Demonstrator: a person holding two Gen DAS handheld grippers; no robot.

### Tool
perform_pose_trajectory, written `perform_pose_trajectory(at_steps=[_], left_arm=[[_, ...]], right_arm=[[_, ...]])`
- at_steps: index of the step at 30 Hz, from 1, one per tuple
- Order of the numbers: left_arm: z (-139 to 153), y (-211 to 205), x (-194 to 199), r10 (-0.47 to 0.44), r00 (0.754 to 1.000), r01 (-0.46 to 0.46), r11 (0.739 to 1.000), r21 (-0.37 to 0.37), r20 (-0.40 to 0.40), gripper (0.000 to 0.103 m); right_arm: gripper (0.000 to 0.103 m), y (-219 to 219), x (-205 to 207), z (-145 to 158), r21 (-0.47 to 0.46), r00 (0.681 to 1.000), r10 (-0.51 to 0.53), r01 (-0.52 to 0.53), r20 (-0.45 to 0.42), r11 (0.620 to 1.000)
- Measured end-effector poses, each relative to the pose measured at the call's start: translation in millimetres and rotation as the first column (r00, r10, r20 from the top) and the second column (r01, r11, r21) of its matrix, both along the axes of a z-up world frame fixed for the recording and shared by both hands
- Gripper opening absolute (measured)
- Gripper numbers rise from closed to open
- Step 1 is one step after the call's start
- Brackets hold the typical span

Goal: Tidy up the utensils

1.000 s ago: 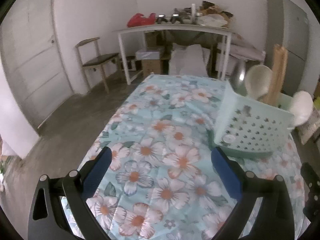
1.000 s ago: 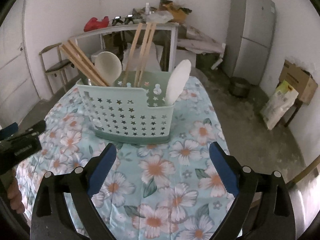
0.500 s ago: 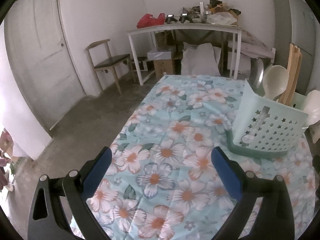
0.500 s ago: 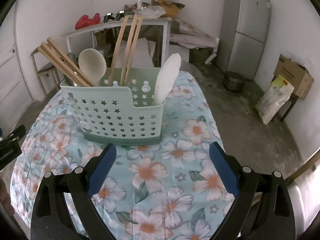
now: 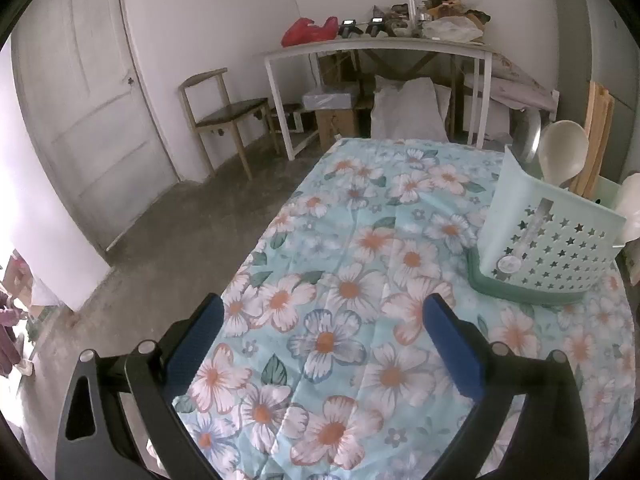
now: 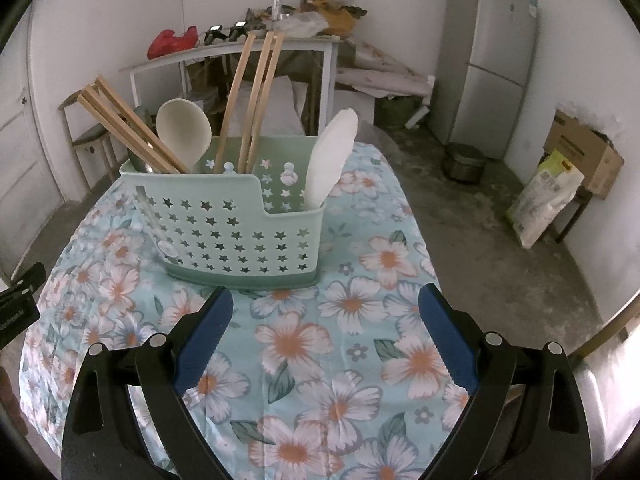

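Hovering over flowered tablecloth (image 6: 344, 360): right gripper (image 6: 324, 300), jaws spread wide, holding nothing. Hanging likewise released: left gripper (image 5: 320, 308), nothing between blue pads (image 5: 452, 352). Standing on cloth just ahead of right gripper: green caddy (image 6: 240, 232). Leaning inside caddy: chopsticks (image 6: 256, 96), more chopsticks (image 6: 128, 128) at left end, white spoon (image 6: 184, 128), white spatula (image 6: 332, 152).

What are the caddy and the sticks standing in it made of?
Caddy: looks like moulded plastic, matte mint green, with thin walls and punched star holes. Sticks: probably bamboo or wood, pale tan and unfinished-looking, with straight square edges. Grain is too small to tell.
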State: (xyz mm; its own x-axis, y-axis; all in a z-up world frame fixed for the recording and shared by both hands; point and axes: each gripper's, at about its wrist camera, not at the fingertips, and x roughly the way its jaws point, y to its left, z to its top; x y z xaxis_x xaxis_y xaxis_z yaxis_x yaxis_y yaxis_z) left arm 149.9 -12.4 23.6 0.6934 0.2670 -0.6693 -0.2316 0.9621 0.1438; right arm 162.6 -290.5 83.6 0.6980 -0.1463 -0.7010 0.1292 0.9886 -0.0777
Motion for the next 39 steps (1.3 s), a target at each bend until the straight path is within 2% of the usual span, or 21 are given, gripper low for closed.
perform_pose_trajectory(at_steps=[39], left_arm=[[-2.7,3.0,-1.7,-0.003,1.000,0.002,1.000,-0.014,-0.012,0.097]], right_arm=[[0.090,4.9,-3.8,4.4,0.004,1.000,0.006,-0.006,0.001,1.000]])
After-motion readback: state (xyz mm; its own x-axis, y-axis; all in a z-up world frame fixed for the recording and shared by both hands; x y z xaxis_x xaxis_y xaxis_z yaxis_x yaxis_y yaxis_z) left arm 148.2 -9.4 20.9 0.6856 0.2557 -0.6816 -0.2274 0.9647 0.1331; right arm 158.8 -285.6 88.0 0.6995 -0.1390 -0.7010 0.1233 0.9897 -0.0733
